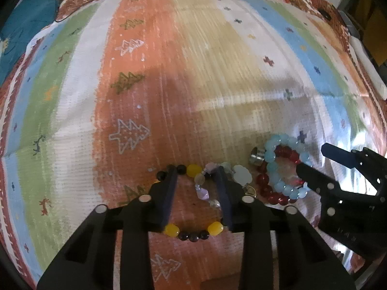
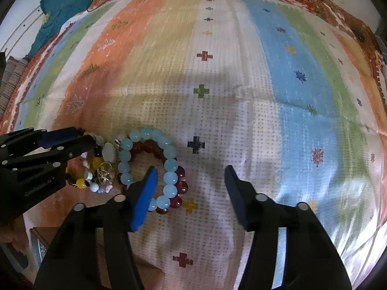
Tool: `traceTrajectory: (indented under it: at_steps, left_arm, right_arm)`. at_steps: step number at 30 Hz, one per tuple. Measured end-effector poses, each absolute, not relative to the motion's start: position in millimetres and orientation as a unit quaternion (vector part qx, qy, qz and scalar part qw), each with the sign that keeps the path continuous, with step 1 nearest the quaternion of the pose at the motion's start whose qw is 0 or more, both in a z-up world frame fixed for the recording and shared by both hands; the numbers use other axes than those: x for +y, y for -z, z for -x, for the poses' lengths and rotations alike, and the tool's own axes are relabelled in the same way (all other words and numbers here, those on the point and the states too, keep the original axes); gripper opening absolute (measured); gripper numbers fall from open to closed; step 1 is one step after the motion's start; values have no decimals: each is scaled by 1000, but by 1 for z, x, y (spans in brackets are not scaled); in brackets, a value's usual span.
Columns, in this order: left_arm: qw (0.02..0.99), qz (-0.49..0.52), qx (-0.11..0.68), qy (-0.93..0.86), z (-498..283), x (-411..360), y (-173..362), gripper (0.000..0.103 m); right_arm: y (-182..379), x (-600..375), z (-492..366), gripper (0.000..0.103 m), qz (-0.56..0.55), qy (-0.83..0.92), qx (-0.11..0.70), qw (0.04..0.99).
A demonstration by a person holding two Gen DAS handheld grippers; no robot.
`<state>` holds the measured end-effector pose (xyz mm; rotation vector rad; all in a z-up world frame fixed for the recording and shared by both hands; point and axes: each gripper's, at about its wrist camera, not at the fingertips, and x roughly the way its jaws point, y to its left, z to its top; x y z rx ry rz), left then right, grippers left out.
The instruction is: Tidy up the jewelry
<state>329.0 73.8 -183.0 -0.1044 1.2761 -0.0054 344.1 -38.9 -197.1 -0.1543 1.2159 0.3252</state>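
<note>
Bracelets beside (left of) tongs

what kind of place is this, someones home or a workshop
Most likely a home, perhaps a bed or a covered table. The jewelry lies on a striped woven cloth with small tree and cross motifs, creased like soft fabric. A teal cloth lies crumpled at its far edge, and beaded bracelets are piled loosely.

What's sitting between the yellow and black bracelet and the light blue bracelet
In the left wrist view, a white flat bead and a silver metal piece lie between the yellow and black bracelet and the light blue bracelet. The right wrist view adds a gold tangle.
</note>
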Motion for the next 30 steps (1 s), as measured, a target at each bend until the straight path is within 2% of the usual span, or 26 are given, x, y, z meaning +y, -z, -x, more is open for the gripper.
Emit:
traceTrajectory:
  at_steps: [3,5,7,8,10,12,13,30]
  left_arm:
    - [804,45,593,2,-331,72,184,30]
    - [805,46,591,-3,-332,73,184,24]
    - [806,42,591,-2,-332,73,185,23]
    - [806,41,590,0,-332,72,186,18]
    - [807,40,589,7,-332,71,185,16]
    - [807,40,589,8,-331,71,185,14]
    - [808,40,588,9,-331,71,184,9]
    - [831,37,555,19,-316,63,141,8]
  right_arm:
    - [201,-39,-345,47,76,-154,569,804]
    - [203,-38,-346,41,77,-159,569,803]
    - [203,-36,-346,30,75,-166,569,802]
    - [203,-35,-346,25,72,-172,571,800]
    - [202,-32,-344,16,76,-176,570,799]
    - [201,-29,-342,15,84,-178,567,800]
    - [201,-28,-342,15,88,-178,565,801]
    - [180,-33,-324,14,80,-182,545,815]
